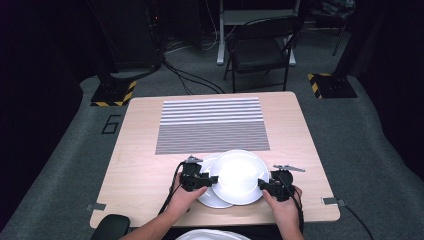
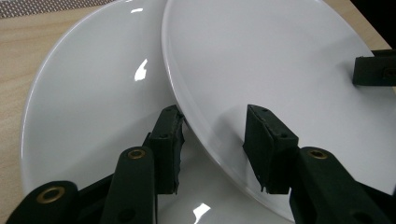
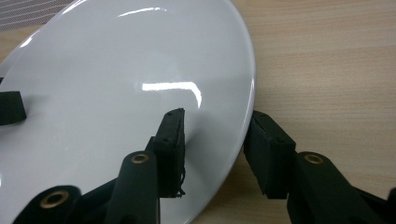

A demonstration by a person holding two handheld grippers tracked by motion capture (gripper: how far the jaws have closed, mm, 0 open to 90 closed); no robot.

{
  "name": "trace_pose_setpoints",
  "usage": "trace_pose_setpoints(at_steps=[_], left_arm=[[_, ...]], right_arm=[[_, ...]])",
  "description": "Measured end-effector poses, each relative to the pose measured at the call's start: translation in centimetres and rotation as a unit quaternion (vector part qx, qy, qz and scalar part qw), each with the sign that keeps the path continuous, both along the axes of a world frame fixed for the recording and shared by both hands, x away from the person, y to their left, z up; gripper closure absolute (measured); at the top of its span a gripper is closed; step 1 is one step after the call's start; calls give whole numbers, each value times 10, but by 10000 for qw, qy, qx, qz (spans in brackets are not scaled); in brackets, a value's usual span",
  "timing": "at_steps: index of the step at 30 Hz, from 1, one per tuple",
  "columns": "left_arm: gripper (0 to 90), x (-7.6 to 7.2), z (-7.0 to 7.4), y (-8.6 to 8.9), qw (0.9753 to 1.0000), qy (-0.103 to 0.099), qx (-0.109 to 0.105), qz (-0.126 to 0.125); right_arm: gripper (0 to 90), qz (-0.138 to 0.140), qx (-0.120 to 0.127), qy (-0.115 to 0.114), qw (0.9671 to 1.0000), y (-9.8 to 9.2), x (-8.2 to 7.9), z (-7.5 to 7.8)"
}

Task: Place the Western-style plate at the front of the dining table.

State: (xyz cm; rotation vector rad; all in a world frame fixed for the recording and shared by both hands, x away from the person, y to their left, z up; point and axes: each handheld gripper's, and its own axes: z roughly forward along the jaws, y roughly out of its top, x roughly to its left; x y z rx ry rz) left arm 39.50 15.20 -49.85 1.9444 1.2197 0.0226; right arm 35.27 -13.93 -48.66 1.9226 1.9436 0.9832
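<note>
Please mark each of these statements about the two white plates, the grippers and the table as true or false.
1. The upper plate overlaps the lower plate. True.
2. The left gripper has one jaw on each side of the upper plate's rim. True.
3. The right gripper is far from any plate. False: its jaws straddle the upper plate's rim.
4. The striped mat lies under both plates. False: it lies beyond them on the table.

Both grippers, left gripper [image 1: 212, 180] and right gripper [image 1: 261, 184], are black with brass-ringed screw holes and trailing black cables.
</note>
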Motion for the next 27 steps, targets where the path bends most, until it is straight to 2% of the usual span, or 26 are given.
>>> trace_pose_setpoints(at_steps=[1, 4, 7, 13, 16, 21, 27], left_arm=[[567, 0, 0, 0, 10000, 3, -8, 0], [543, -2, -1, -3, 10000, -55, 52, 5], [533, -2, -1, -4, 10000, -33, 48, 23], [531, -1, 0, -2, 10000, 8, 81, 37], [530, 0, -1, -2, 10000, 69, 61, 40], [532, 1, 1, -1, 10000, 60, 40, 51], [533, 2, 4, 2, 10000, 4, 19, 79]], right_arm=[[560, 33, -40, -59, 10000, 0, 0, -1], [531, 40, -54, -33, 10000, 3, -2, -1], [506, 64, -65, -35, 10000, 5, -3, -2], [516, 51, 111, 8, 9999, 5, -4, -3], [526, 41, 116, -5, 9999, 5, -5, -2], [539, -12, 138, 48, 9999, 7, -5, -1], [552, 17, 122, -104, 9999, 8, -5, 2]])
